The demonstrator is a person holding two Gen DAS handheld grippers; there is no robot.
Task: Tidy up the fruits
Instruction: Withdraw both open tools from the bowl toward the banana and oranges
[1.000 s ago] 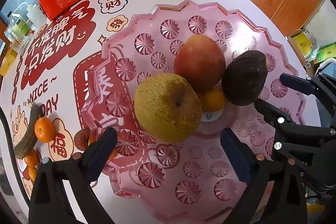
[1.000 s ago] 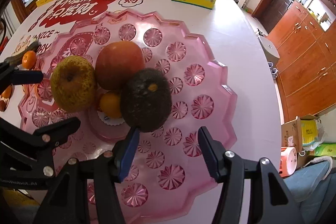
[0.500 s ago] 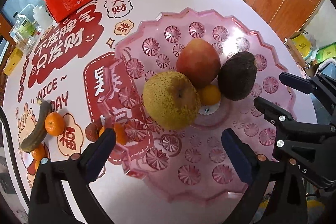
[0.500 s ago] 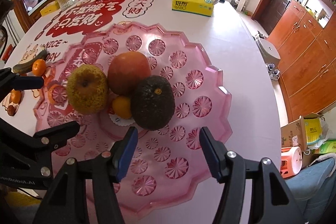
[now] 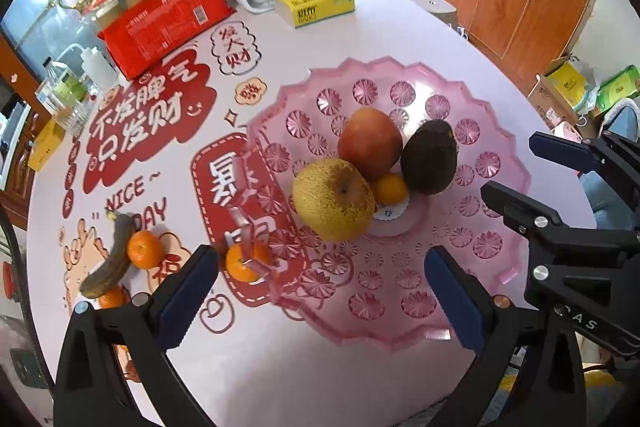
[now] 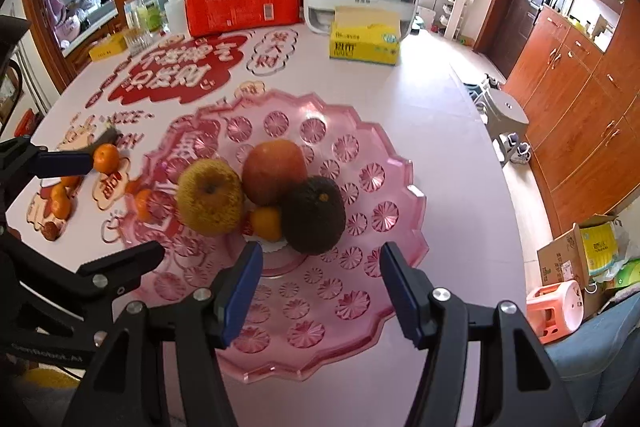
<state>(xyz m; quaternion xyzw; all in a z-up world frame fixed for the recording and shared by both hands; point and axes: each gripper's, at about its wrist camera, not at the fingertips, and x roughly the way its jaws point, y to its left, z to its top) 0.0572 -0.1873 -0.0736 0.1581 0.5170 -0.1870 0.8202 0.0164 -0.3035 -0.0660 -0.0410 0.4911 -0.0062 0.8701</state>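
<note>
Both tongs apart, empty: left gripper [image 5: 320,287] lower centre, right gripper [image 6: 320,287] lower centre. Pink tray [image 5: 500,267] mid-frame holds pear [image 5: 332,199], apple [image 5: 370,143], avocado [image 5: 430,157]. Between picks, likely; next grab loose tangerine [image 5: 145,249], lower left.

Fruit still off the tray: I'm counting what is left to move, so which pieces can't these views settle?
- Left wrist: orange mostly behind the banana.
- Left wrist: another orange blurred through the tray rim.
- Right wrist: left gripper finger covers fruit beside the oranges, so no count.
</note>
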